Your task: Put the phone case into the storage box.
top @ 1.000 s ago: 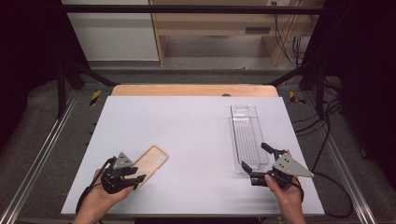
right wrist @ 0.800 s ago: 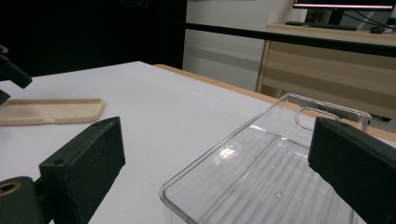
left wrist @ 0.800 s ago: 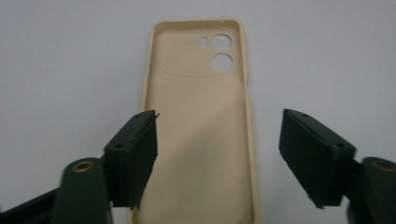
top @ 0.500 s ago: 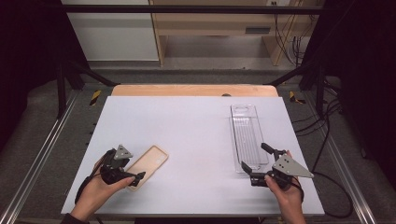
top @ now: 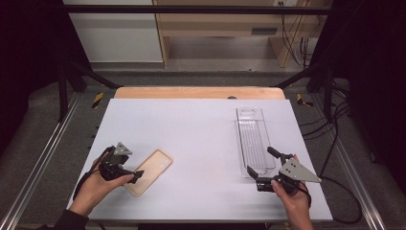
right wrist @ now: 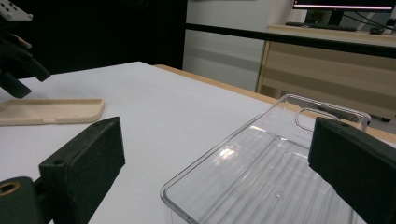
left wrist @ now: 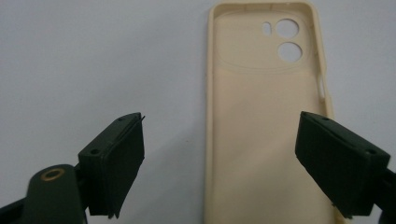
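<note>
A beige phone case [top: 149, 171] lies flat on the white table [top: 191, 129], hollow side up, with its camera holes at the far end [left wrist: 266, 116]. My left gripper [top: 131, 170] is at the case's near left end and is open. Its jaws have just been opening wide, then closing a little. In the left gripper view [left wrist: 224, 140] part of the case lies between them, and the pads do not press on it. A clear ribbed plastic case [top: 253, 139] lies at the right. My right gripper [top: 262, 161] stands open at its near end [right wrist: 261, 177], its jaws apart on either side.
A wooden strip [top: 198, 92] runs along the table's far edge. Metal rails [top: 43, 158] flank the table, and cables [top: 335, 129] hang at the right. The right gripper view also has the beige case [right wrist: 51, 111] and the other gripper [right wrist: 14, 51] at its far left.
My left hand has drawn back to the left, off the beige case's near end, and its jaws stand wider apart. The right hand and the clear case have not moved.
</note>
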Demonstrator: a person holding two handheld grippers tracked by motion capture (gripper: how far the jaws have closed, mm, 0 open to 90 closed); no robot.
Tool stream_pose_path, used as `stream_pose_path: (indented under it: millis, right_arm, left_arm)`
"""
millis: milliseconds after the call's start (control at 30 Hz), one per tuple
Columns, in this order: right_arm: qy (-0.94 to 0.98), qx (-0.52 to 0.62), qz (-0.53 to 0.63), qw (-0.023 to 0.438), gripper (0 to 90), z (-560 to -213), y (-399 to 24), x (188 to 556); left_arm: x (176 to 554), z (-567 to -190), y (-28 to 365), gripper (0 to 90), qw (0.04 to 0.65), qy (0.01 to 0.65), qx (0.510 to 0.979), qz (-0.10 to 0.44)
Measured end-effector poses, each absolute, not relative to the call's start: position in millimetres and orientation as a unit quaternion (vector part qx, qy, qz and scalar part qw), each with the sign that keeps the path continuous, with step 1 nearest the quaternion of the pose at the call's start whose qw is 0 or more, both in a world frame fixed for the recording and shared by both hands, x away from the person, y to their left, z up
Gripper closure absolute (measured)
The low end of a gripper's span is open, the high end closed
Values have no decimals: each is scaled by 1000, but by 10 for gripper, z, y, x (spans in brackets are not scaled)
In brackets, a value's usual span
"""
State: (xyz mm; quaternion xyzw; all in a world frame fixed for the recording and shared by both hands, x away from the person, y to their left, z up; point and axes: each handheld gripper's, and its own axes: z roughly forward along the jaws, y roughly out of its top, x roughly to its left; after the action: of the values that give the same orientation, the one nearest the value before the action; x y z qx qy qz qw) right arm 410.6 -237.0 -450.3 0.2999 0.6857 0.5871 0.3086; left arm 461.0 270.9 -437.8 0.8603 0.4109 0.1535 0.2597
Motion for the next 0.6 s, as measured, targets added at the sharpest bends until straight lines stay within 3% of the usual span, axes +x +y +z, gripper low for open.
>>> stream_pose_path:
  millis: [600]
  right_arm:
    - [686, 301, 587, 306, 40, -4508, -2364, 4110]
  left_arm:
    - [4654, -4411, 2759, 224, 247, 406, 868, 144]
